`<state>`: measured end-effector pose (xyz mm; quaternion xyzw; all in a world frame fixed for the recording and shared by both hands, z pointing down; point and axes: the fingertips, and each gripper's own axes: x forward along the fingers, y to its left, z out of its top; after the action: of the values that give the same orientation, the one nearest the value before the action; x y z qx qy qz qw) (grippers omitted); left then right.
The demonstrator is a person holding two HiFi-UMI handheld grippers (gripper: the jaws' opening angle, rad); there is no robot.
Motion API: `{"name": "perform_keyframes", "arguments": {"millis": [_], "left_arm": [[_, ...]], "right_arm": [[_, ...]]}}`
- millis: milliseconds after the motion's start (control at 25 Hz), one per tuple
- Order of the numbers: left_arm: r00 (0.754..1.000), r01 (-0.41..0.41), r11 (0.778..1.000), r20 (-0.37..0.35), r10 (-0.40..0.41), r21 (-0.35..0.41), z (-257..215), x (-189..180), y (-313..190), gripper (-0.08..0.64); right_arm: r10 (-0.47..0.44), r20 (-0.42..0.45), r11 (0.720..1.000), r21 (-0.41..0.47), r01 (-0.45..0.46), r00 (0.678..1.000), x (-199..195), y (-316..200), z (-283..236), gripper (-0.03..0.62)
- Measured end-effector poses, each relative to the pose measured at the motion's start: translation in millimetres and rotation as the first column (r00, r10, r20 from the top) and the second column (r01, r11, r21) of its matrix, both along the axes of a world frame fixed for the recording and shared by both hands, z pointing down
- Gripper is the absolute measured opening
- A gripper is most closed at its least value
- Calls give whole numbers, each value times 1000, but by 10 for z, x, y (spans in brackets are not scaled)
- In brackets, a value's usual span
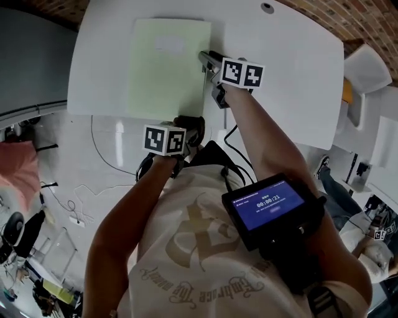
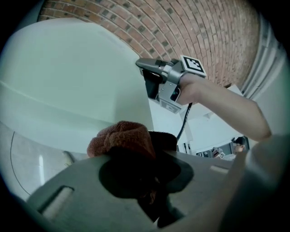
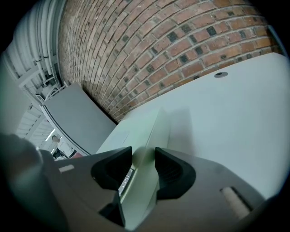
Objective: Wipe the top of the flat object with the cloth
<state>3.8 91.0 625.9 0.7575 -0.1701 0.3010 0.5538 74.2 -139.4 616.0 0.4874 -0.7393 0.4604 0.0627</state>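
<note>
A pale green flat object (image 1: 168, 68) lies on the white table (image 1: 292, 74). My right gripper (image 1: 206, 59) sits at its right edge, with one jaw on either side of that edge. In the right gripper view the green edge (image 3: 152, 127) fills the gap of the right gripper (image 3: 144, 158), whose pads press on it. My left gripper (image 1: 186, 127) hovers at the table's near edge, just short of the object, shut on a bunched brown cloth (image 2: 122, 138). The left gripper view shows the object's top (image 2: 81, 59) ahead and the right gripper (image 2: 146, 68) beyond it.
A round cable hole (image 1: 267, 8) sits in the table's far right. A brick wall (image 3: 172, 41) backs the table, and a grey surface (image 1: 31, 62) adjoins it on the left. Cables (image 1: 102, 155) trail over the floor. A screen device (image 1: 270, 205) hangs on the person's chest.
</note>
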Motion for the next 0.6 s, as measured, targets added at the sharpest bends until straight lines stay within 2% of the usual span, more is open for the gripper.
{"name": "perform_keyframes", "arguments": {"millis": [360,480,600], "left_arm": [[994,-87,996,-68,85,-30,-68,430,181,87],[991,-116,993,-70,114,-15,-58,488,191,87],[984,-147,989,-104,147,13,-124,567,254,87]], "right_arm": [[23,7,999,26,-23,1000,19,25,-55,170],[21,6,999,39,-21,1000,22,7,-65,170],[15,-1,999,43,-15,1000,31,24,-73,172]]}}
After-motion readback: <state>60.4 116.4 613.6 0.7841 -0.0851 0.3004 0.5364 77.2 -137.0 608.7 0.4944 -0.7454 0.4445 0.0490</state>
